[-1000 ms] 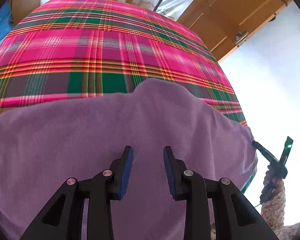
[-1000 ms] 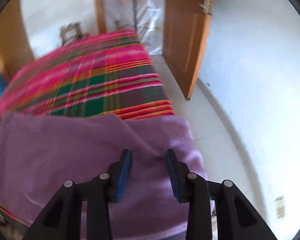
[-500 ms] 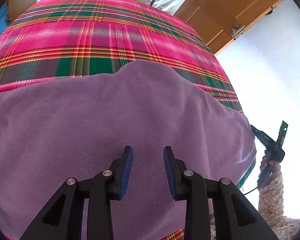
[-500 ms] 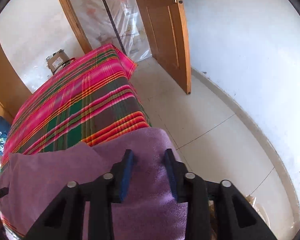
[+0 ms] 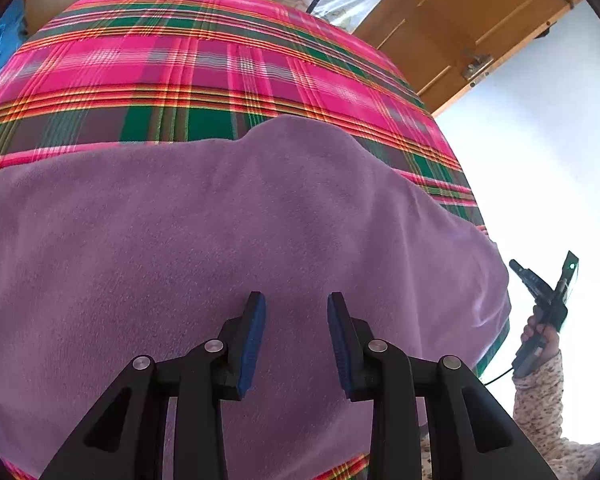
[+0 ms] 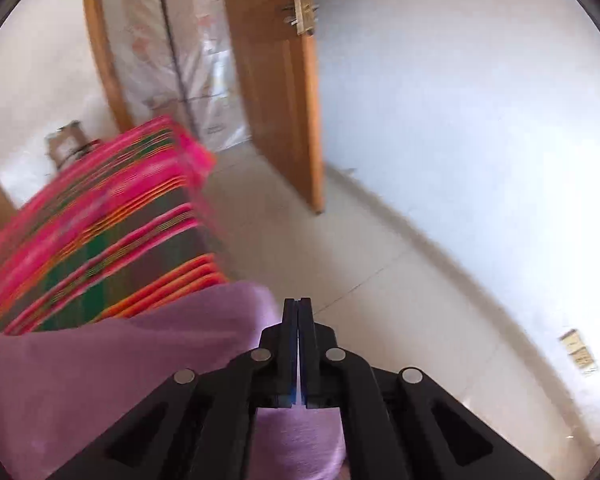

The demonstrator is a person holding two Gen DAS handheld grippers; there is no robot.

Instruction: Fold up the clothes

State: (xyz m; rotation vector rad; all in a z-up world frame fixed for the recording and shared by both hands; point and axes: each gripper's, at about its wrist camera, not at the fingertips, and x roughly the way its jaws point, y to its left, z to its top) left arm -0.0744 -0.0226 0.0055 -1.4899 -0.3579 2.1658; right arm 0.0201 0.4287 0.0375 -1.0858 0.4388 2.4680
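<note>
The purple cloth (image 5: pixel 236 248) lies spread on the plaid-covered bed (image 5: pixel 180 64). The left gripper (image 5: pixel 296 336) hangs over it, jaws apart. The right gripper (image 6: pixel 299 320) has its 2 jaws together, empty, with the cloth's corner at 9 o'clock.

Garment (image 5: pixel 228 240) lies on the bed (image 5: pixel 204 60)'s near end; door (image 5: pixel 460 20) behind, right

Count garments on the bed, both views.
1. One purple garment spread across the near end of the plaid bedcover, its right edge hanging by the bed's corner in the right wrist view. Anything under it or behind the cameras would be hidden.
</note>
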